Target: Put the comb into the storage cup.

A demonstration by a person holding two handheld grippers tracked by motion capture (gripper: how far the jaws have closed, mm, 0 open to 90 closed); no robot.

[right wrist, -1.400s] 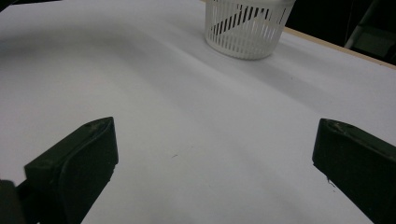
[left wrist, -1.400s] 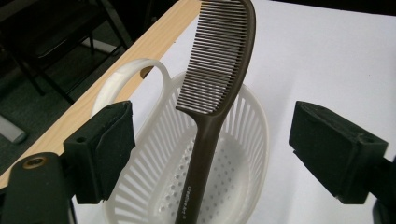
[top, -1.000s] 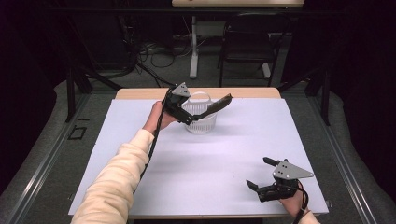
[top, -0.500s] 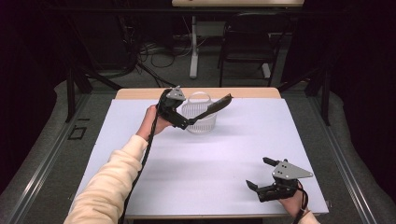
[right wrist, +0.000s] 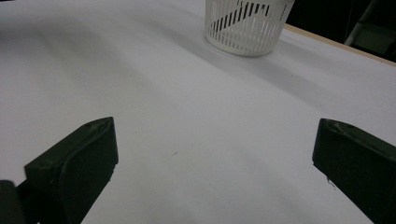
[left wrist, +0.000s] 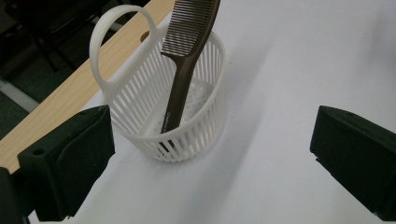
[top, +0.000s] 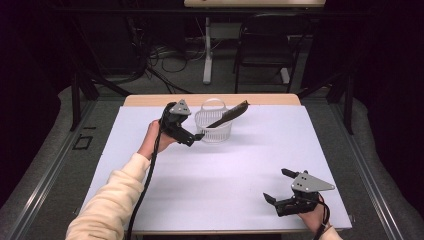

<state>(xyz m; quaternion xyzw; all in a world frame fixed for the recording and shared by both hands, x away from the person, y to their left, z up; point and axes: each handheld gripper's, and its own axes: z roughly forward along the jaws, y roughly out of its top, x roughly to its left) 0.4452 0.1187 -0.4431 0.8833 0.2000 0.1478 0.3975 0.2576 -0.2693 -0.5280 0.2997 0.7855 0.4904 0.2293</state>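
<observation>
Two grippers are over the white table [top: 210, 175], both with their jaws spread wide and nothing between them. The left gripper [top: 192, 137] sits at the far left of the table, held up off the surface by a hand [top: 152, 140] whose cream-sleeved forearm [top: 107, 202] reaches in from the near left edge on a long diagonal; its cable hangs down along the sleeve. Its jaws point right, toward the white slatted basket [top: 214, 125], stopping just beside the basket's near-left wall. In the left gripper view the basket [left wrist: 180, 112] stands between and beyond the two jaws, clear of both. A brown comb [top: 229, 114] stands tilted inside the basket, handle end down on the perforated floor, toothed end leaning out over the rim toward the far right. The right gripper [top: 278, 187] rests low at the near right corner, well apart from the basket, its jaws pointing left across bare table.
</observation>
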